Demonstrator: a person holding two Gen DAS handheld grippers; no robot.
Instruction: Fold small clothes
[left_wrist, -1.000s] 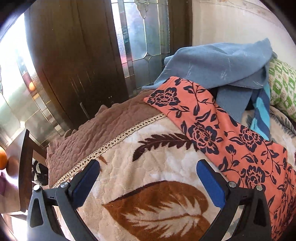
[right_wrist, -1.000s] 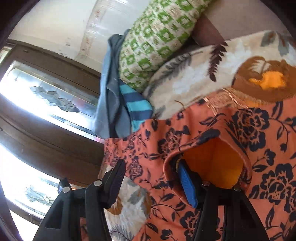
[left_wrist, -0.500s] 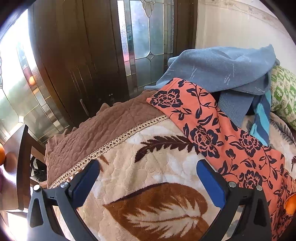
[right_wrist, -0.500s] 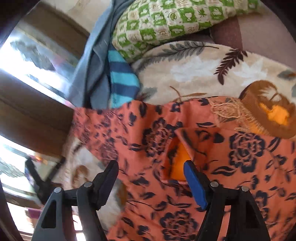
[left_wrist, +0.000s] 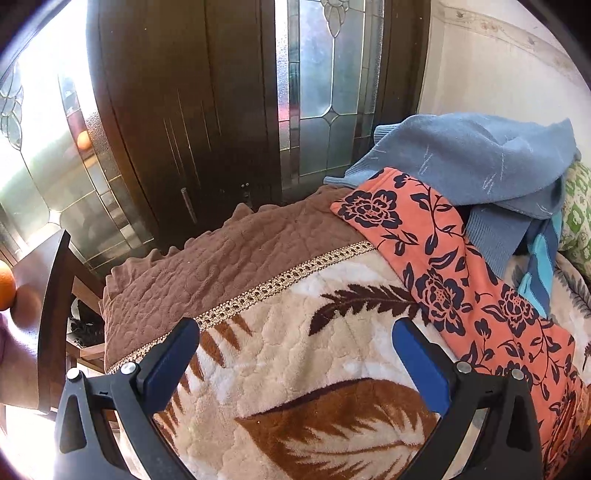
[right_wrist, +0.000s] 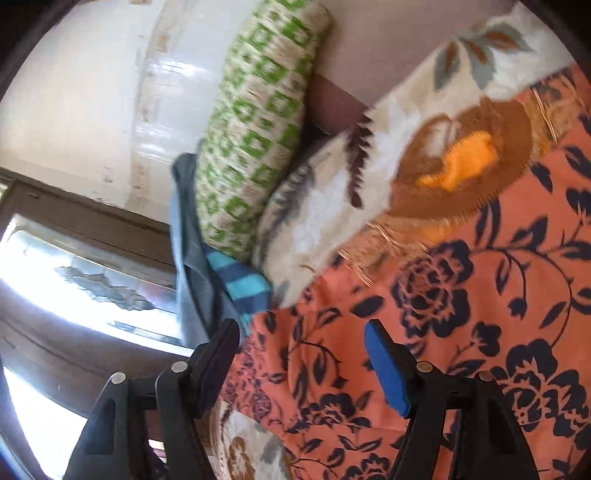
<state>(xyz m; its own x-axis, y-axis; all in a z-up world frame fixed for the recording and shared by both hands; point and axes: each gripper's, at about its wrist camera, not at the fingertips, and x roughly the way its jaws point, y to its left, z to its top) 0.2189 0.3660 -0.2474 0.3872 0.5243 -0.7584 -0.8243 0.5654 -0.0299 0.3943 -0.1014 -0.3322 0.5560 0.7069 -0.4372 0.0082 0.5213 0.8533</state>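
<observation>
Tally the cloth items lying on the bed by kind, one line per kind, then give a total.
Garments: 3 (floral garment, blue sweater, striped piece)
Blankets: 1 (leaf blanket)
Pillows: 1 (green pillow)
Total: 5

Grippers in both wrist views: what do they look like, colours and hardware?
Both match: the left claw and right claw have black angular plastic arms with silver round pivot bolts. Flat rectangular blue pads line the fingers. No cables, markings or sleeves are visible.
</observation>
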